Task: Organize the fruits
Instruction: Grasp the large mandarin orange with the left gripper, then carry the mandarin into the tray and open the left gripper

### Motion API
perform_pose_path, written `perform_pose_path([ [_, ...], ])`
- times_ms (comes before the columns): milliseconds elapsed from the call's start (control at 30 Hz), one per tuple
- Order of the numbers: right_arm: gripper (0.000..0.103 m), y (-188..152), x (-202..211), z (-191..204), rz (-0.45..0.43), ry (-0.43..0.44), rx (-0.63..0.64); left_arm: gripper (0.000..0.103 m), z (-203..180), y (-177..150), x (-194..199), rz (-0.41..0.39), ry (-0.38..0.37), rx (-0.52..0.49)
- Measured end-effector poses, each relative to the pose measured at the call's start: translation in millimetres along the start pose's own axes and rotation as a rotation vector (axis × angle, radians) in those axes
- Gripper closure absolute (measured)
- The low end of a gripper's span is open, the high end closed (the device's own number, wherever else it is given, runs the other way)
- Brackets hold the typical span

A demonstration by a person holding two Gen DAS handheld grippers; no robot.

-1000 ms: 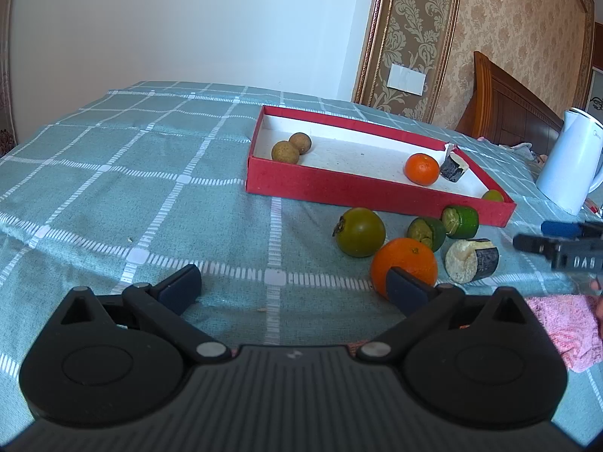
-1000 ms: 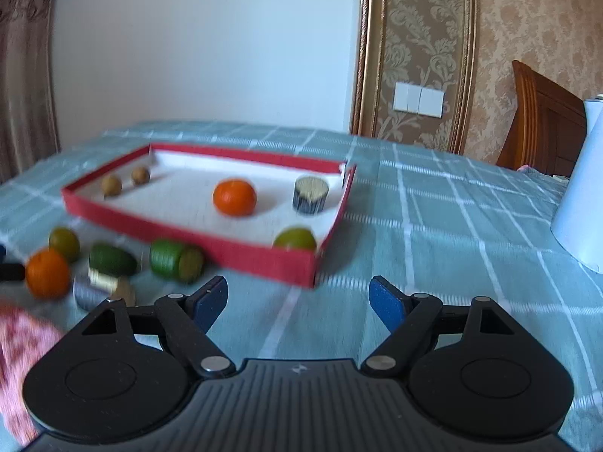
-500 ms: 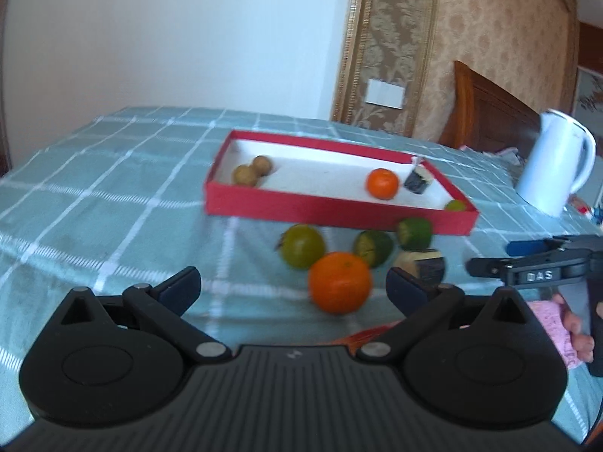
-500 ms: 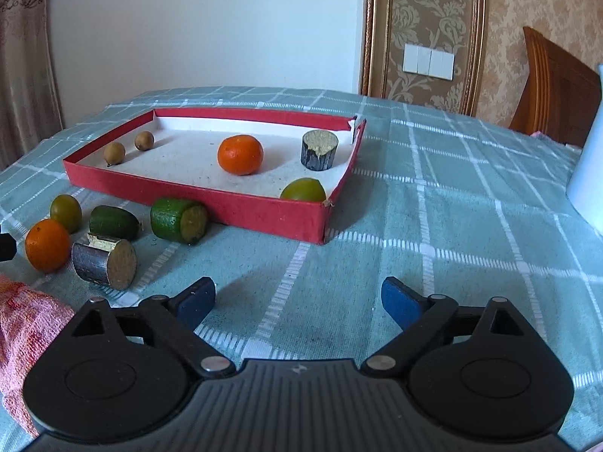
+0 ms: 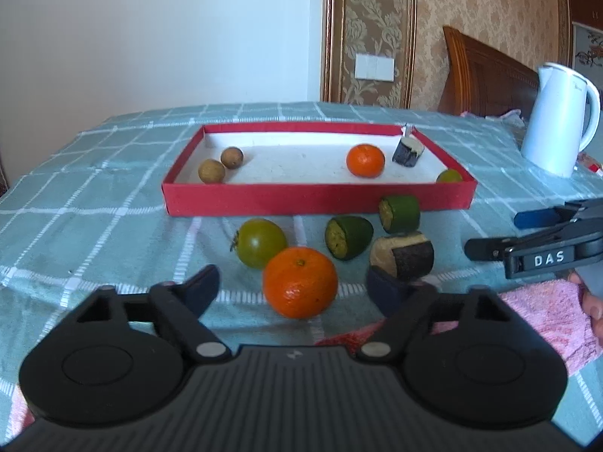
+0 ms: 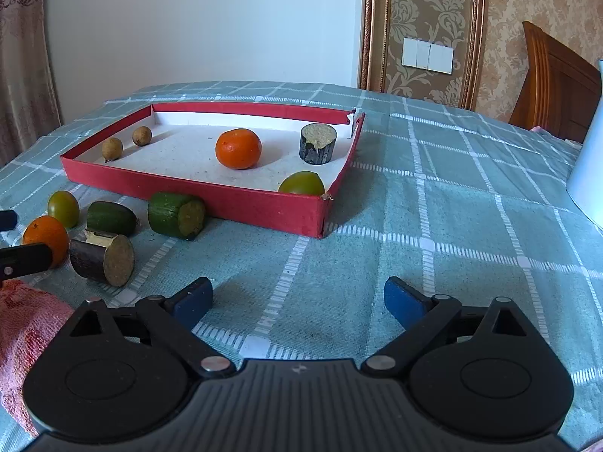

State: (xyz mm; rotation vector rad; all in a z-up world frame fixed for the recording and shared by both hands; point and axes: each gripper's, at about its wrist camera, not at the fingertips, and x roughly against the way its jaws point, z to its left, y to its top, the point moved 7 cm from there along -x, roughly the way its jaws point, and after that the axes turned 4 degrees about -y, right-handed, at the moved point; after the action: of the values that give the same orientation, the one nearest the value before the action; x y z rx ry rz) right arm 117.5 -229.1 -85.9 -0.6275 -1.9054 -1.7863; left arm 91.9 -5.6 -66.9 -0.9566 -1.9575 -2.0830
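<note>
On the checked tablecloth a loose orange (image 5: 300, 282) lies between the fingers of my left gripper (image 5: 294, 279). The jaws are closing, with a gap still on each side of the fruit. Behind it lie a green round fruit (image 5: 260, 243), two green cut pieces (image 5: 348, 237) (image 5: 399, 213) and a dark cut piece (image 5: 401, 254). The red tray (image 5: 316, 197) holds two brown longans (image 5: 211, 171), an orange (image 5: 365, 160), a dark piece (image 5: 407, 152) and a green fruit (image 5: 449, 176). My right gripper (image 6: 297, 293) hovers over bare cloth, its jaws opening with nothing between them.
A white kettle (image 5: 557, 135) stands at the right of the table. A pink towel (image 5: 542, 312) lies at the near edge under a person's hand (image 5: 591, 301). A wooden headboard (image 5: 486, 71) rises behind the table.
My left gripper swung right until the loose orange sat between its fingers, and the fingers have drawn closer together. The right gripper's jaws spread wider while it stayed put.
</note>
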Motion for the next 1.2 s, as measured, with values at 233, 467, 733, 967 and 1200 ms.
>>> perform_pose_path([
  [233,0.004,0,0,0,0.0,0.0,0.0,0.047,-2,-6,-7,0.014,-0.005,-0.006],
  [467,0.004,0,0,0,0.0,0.001,0.0,0.063,-4,-5,-8,0.009,-0.008,-0.011],
  [733,0.004,0,0,0,0.0,0.001,0.0,0.063,-5,-6,-6,0.006,-0.004,-0.014],
  [967,0.004,0,0,0,0.0,0.001,0.0,0.063,-6,-1,1,-0.007,-0.004,-0.029],
  [1200,0.004,0,0,0,0.001,0.002,0.0,0.063,-6,27,8,-0.058,-0.023,-0.04],
])
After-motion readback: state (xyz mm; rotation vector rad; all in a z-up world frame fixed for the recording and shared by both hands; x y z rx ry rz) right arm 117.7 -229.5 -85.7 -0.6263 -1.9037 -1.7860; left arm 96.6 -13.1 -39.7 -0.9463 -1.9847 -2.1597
